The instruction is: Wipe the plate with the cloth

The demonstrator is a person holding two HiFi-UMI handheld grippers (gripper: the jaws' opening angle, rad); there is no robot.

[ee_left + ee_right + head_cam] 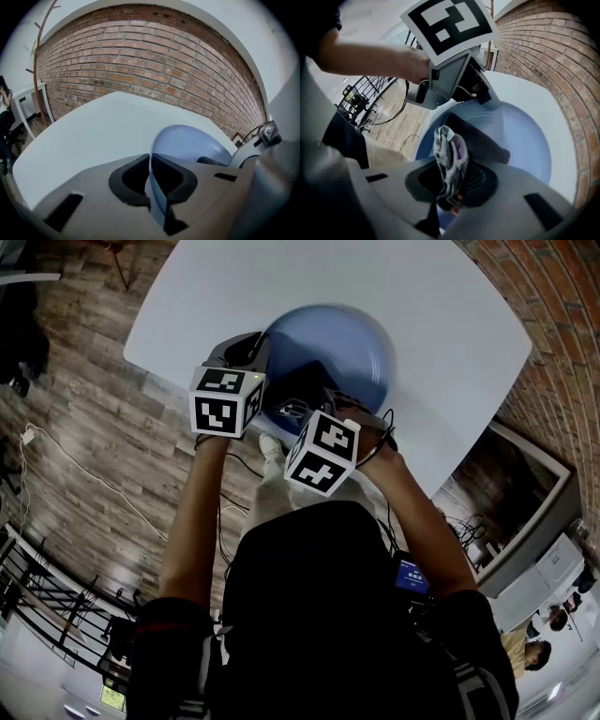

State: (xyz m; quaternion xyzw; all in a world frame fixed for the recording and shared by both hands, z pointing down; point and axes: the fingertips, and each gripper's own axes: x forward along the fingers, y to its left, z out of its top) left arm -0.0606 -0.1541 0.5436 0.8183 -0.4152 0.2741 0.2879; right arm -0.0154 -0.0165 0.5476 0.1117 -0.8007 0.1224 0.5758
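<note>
Right gripper view: I held the cloth [449, 157] over the blue plate [525, 145].
Wiping well, I judged, meant pinning the rim firm and pressing the cloth flat in overlapping sweeps. The right gripper [450, 183] had its jaws closed on the bunched cloth; the left gripper [151, 180] pinched the plate's rim between its jaws.
</note>
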